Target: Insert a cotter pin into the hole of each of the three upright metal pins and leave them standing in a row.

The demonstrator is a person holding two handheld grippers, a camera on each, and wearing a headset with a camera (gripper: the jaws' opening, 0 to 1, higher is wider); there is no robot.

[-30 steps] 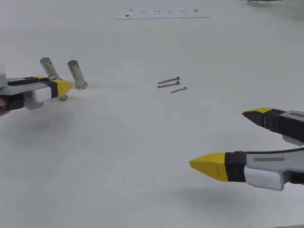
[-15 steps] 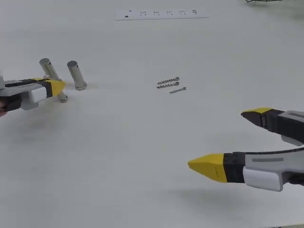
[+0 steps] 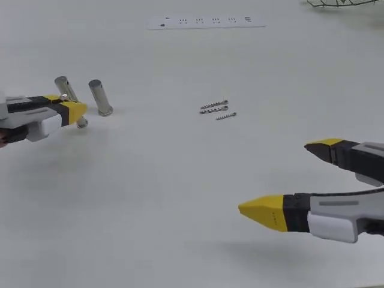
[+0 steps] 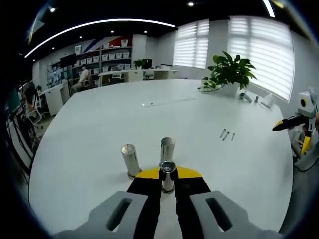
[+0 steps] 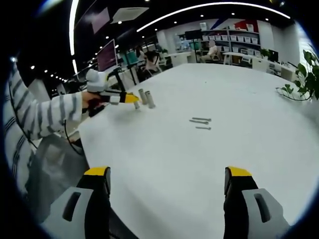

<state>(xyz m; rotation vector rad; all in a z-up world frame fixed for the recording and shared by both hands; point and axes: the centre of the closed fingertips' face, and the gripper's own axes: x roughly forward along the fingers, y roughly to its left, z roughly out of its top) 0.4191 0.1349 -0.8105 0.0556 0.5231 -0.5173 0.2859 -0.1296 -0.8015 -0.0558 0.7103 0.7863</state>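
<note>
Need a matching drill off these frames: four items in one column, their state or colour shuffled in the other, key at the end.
Column 1
1. left tool
2. right tool
3. cotter pins
4. plant

Column 2
a. jaws wide apart, holding nothing
b. lying loose, side by side
c. shut on a metal pin
d. green, standing upright

Pairs: 1-c, 2-a, 3-b, 4-d
</note>
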